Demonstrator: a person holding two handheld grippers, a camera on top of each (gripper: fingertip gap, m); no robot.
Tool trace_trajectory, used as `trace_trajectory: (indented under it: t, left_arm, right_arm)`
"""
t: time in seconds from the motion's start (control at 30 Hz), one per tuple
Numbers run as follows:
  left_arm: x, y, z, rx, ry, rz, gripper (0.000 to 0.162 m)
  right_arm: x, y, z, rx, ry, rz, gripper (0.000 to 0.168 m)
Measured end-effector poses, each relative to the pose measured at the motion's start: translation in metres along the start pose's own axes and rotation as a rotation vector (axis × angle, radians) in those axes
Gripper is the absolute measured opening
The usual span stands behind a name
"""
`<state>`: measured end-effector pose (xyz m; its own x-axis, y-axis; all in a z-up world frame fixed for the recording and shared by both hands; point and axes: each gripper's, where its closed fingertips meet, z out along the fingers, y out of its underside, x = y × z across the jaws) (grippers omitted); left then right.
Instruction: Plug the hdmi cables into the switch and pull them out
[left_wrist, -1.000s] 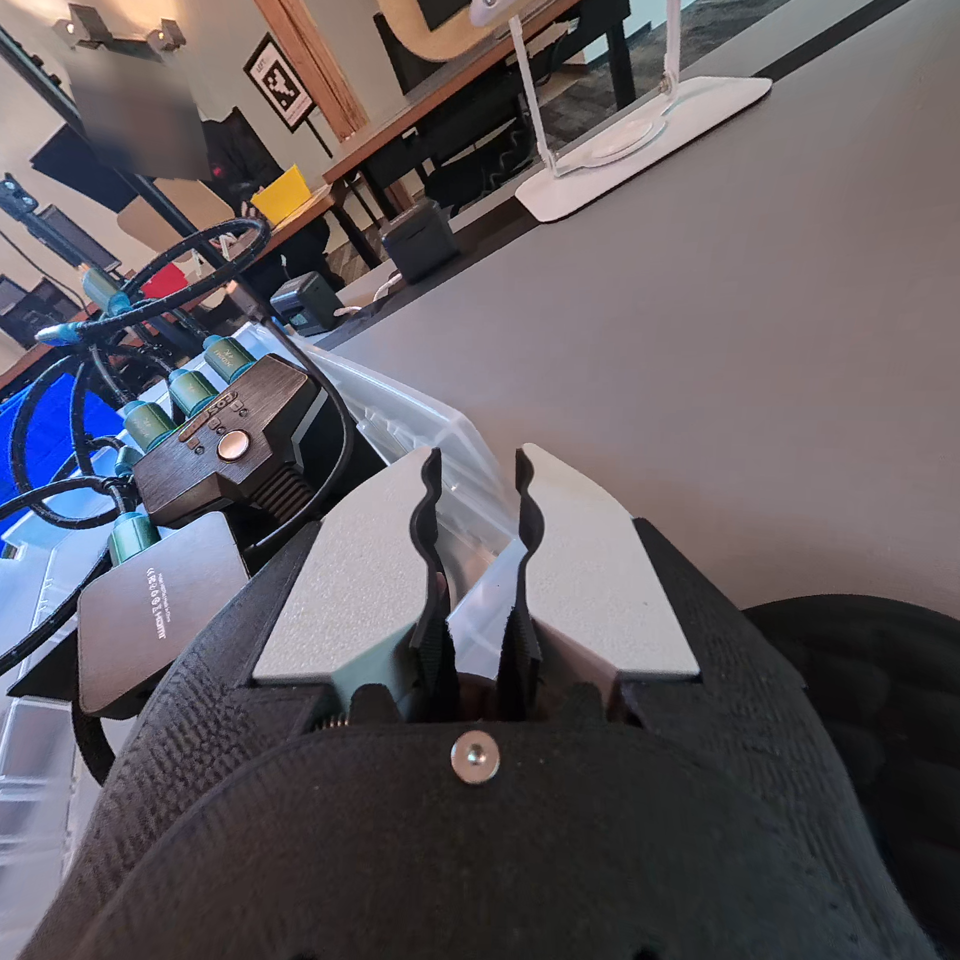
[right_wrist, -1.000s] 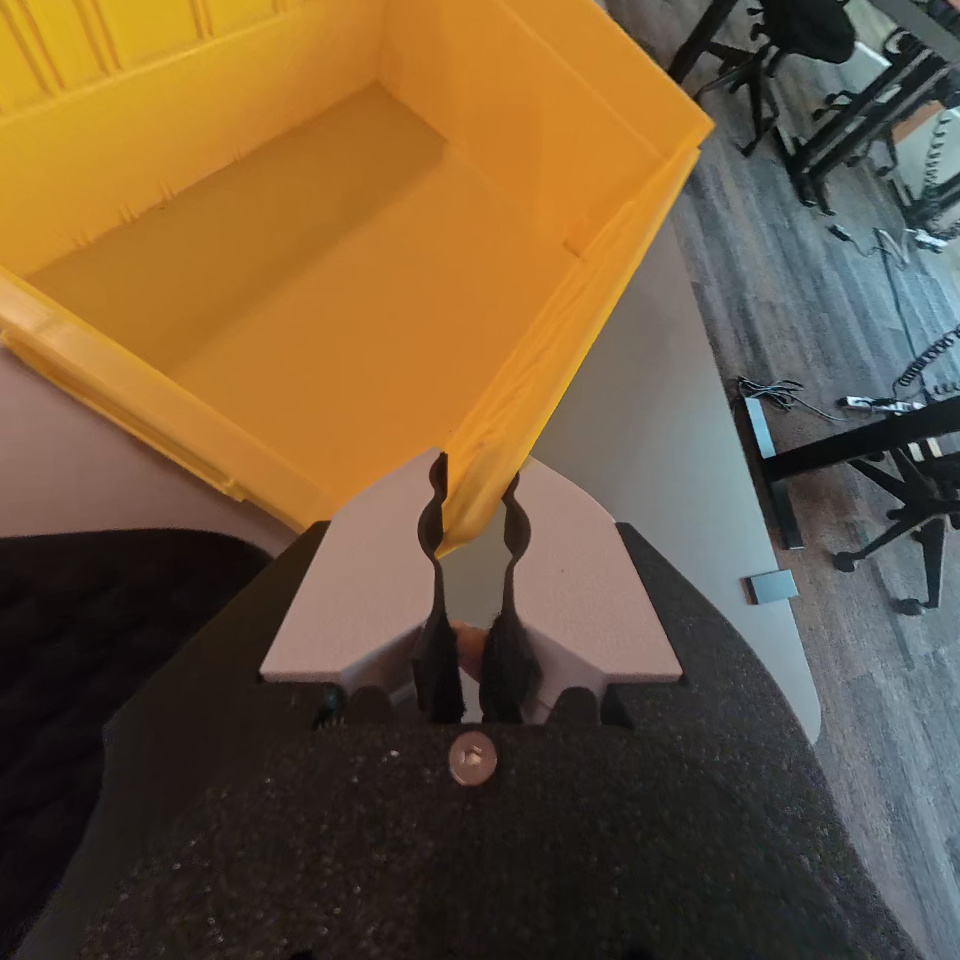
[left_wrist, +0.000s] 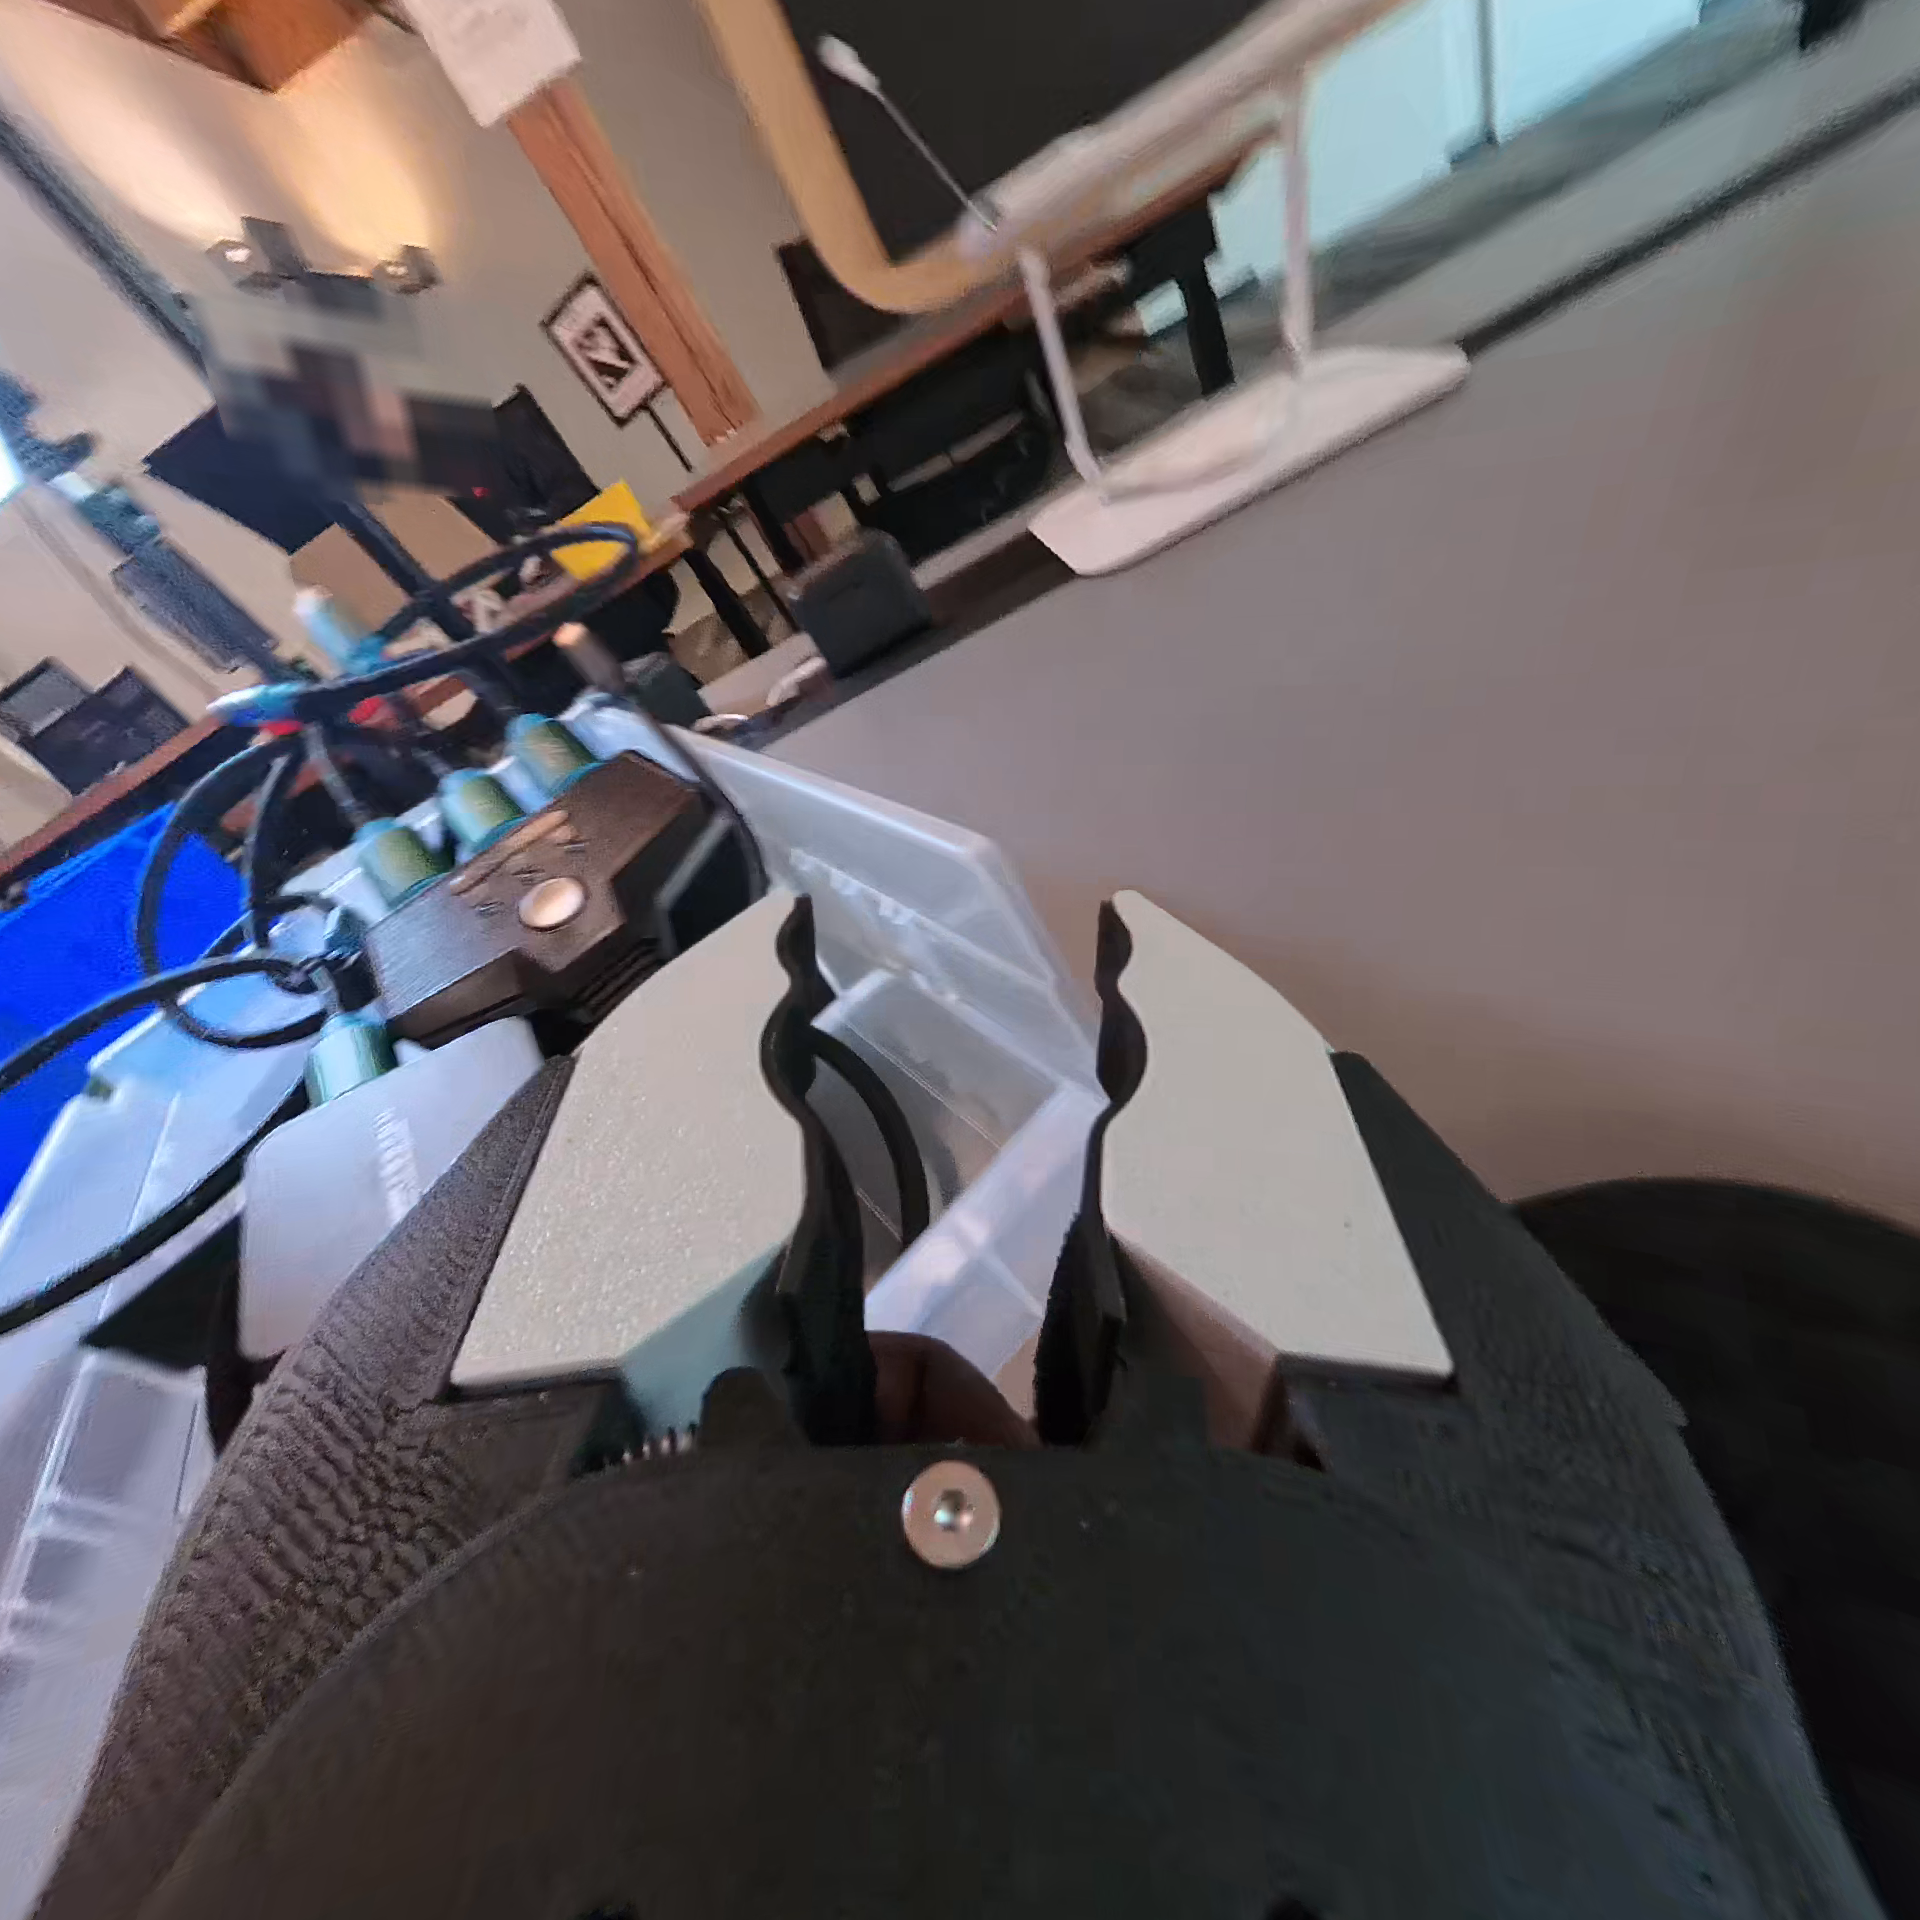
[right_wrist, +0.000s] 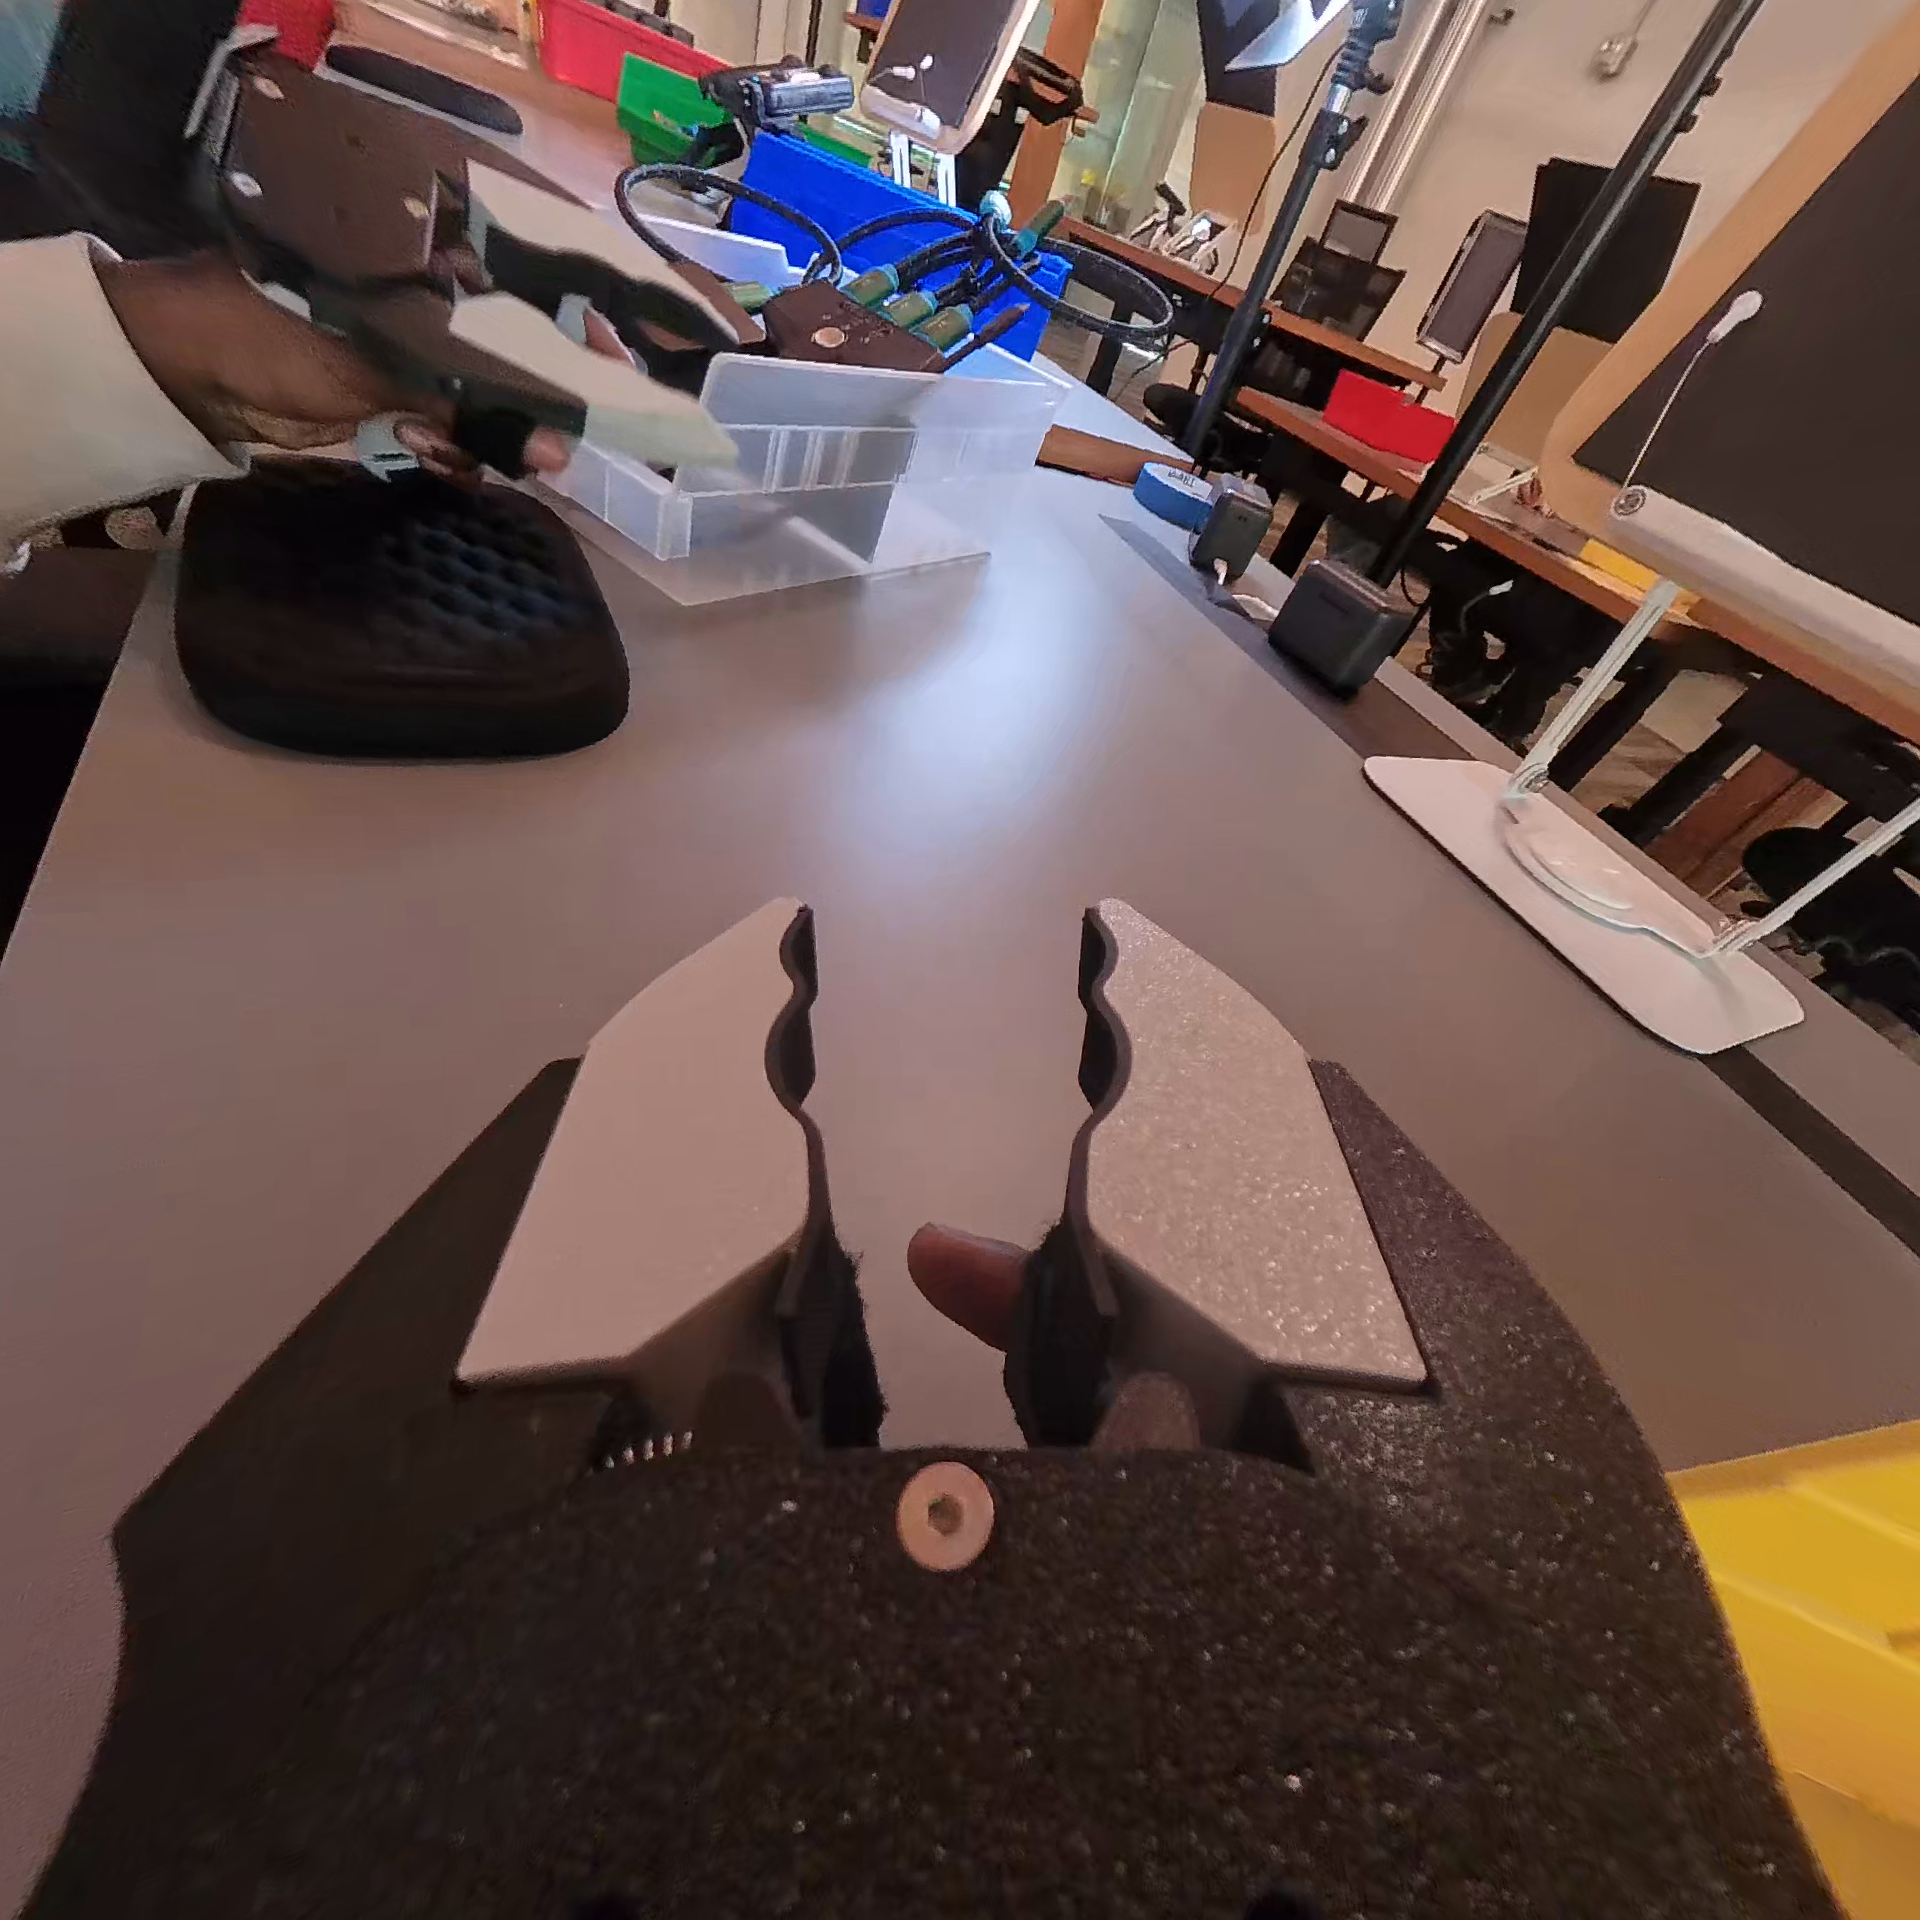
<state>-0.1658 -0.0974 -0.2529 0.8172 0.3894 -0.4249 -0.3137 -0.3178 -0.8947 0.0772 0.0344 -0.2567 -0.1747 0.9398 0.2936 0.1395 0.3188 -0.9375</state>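
- My left gripper (left_wrist: 951, 925) gapes apart over the corner of a clear plastic compartment tray (left_wrist: 935, 935).
- Left of it, a black HDMI switch (left_wrist: 540, 914) carries green-plugged black cables (left_wrist: 473, 805).
- My right gripper (right_wrist: 945, 925) is spread wide, holding nothing, above the grey tabletop (right_wrist: 935, 727).

left gripper (left_wrist: 951, 925): jaws parted, off the clear box (left_wrist: 940, 966) corner
right gripper (right_wrist: 945, 925): released yellow bin (right_wrist: 1808, 1621), now over table (right_wrist: 935, 727)

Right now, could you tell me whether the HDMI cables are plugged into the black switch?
Plugged in: three green-collared HDMI cables sit seated in the switch, lying in the clear bin.
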Motion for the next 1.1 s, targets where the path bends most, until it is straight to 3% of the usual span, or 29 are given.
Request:
trace_trajectory:
  t: [0.03, 0.13, 0.2, 0.27, 0.4, 0.47, 0.6, 0.77, 0.97, 1.1]
  left_arm:
    - [-0.010, -0.004, -0.003, 0.029, -0.031, -0.067, 0.054]
    - [-0.034, -0.002, -0.010, 0.000, -0.071, -0.258, 0.090]
    - [-0.046, 0.004, -0.013, -0.073, -0.102, -0.288, 0.112]
    - [-0.052, 0.004, -0.017, -0.101, -0.126, -0.268, 0.118]
    - [-0.054, -0.022, -0.030, 0.019, -0.094, -0.288, 0.104]
    - [-0.065, -0.022, -0.035, 0.006, -0.120, -0.312, 0.102]
    - [-0.103, 0.018, -0.040, -0.216, -0.285, -0.248, 0.102]
    - [-0.106, 0.048, -0.021, -0.362, -0.238, -0.344, 0.105]
    - [-0.113, 0.077, -0.008, -0.561, -0.243, -0.252, 0.095]
    - [-0.118, 0.084, -0.002, -0.580, -0.266, -0.235, 0.088]
  right_arm:
    - [0.000, 0.000, 0.000, -0.002, -0.001, 0.003, 0.049]
    - [0.002, 0.001, 0.000, -0.003, 0.003, 0.015, 0.049]
    - [0.002, 0.002, 0.001, -0.006, 0.004, 0.019, 0.049]
    - [0.002, 0.003, 0.001, -0.013, 0.002, 0.018, 0.049]
    - [0.001, 0.003, 0.002, -0.015, -0.002, 0.014, 0.049]
    - [0.001, 0.003, 0.002, -0.017, -0.001, 0.017, 0.049]
    - [0.001, 0.004, 0.002, -0.020, -0.001, 0.017, 0.049]
    - [0.001, 0.005, 0.002, -0.025, 0.000, 0.012, 0.049]
    - [0.002, 0.005, 0.002, -0.021, 0.006, 0.020, 0.049]
    - [0.002, 0.006, 0.003, -0.029, 0.005, 0.014, 0.049]
